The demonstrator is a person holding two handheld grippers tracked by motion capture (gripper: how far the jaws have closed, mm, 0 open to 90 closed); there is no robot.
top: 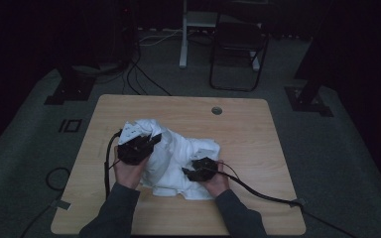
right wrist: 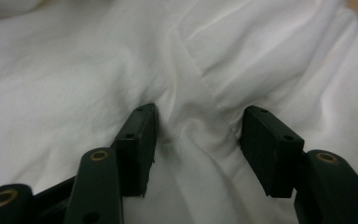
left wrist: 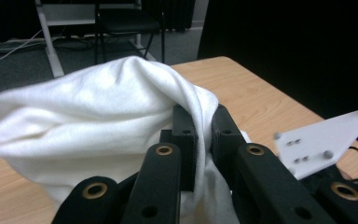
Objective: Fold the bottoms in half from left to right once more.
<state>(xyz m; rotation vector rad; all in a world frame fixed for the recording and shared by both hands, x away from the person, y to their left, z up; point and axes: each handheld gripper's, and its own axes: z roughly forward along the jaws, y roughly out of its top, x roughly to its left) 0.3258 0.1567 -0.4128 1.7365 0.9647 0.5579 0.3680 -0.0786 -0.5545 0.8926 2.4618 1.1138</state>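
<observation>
A crumpled white cloth (top: 178, 153) lies in the middle of the wooden table (top: 248, 134). My left gripper (top: 141, 144) is at its left side, shut on a lifted fold of the white cloth (left wrist: 98, 107), which drapes over the jaws; the gripper's midpoint (left wrist: 204, 133) pinches the fabric. My right gripper (top: 193, 171) rests on the cloth's front right part. In the right gripper view its jaws stand apart, pressed into the white cloth (right wrist: 214, 60), with a raised wrinkle between them at the gripper's middle (right wrist: 198, 140).
A round cable hole (top: 217, 110) sits near the table's far edge. Cables (top: 258, 191) trail from both grippers over the table front. On the floor beyond stand a folding chair (top: 238, 44) and a white desk leg (top: 182, 34).
</observation>
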